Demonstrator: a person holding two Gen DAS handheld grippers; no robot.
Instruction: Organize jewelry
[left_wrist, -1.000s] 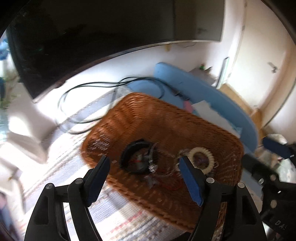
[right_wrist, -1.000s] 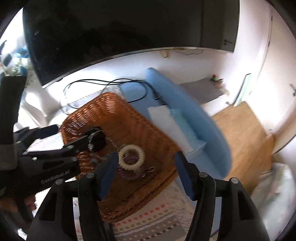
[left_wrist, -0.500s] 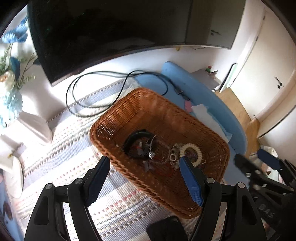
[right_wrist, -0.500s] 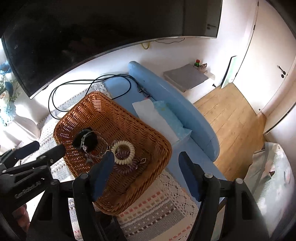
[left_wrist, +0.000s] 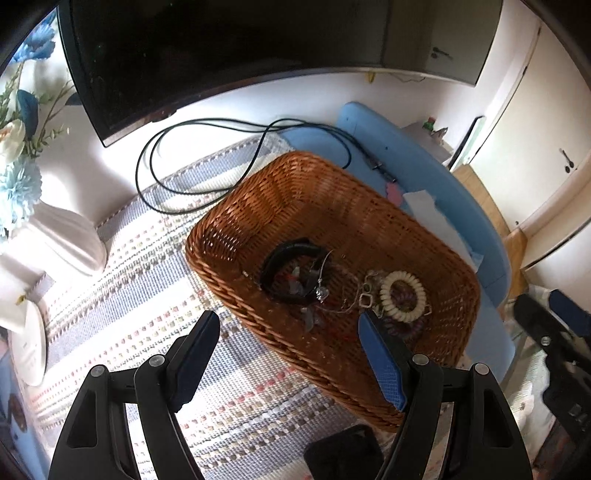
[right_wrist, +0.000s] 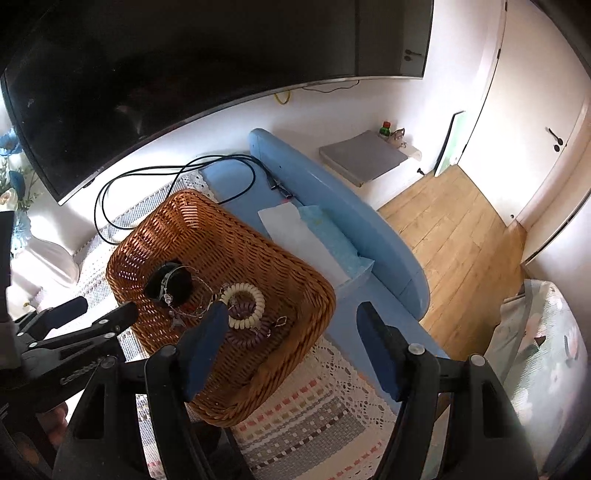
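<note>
A brown wicker basket (left_wrist: 436, 243) (right_wrist: 295, 273) stands on a striped mat. In it lie a black bangle (left_wrist: 284, 258) (right_wrist: 151, 286), a cream spiral band (left_wrist: 384, 295) (right_wrist: 258, 310) over a purple spiral band (left_wrist: 413, 326) (right_wrist: 245, 338), and tangled thin chains (left_wrist: 347, 299) (right_wrist: 195, 310). My left gripper (left_wrist: 288, 354) is open and empty, held above the basket's near rim. My right gripper (right_wrist: 291, 350) is open and empty, above the basket's right corner. The left gripper also shows in the right wrist view (right_wrist: 99, 314).
A striped woven mat (left_wrist: 147, 280) (right_wrist: 314, 413) covers the blue table (right_wrist: 388, 306). A black cable (left_wrist: 207, 155) loops behind the basket under a large TV (left_wrist: 240, 48). A white vase with blue flowers (left_wrist: 55, 240) stands left. White and blue papers (right_wrist: 306, 236) lie right of the basket.
Both grippers have pulled up and back from the basket, so it looks smaller and lower in both views. Both stay open and empty. The jewelry has not moved.
</note>
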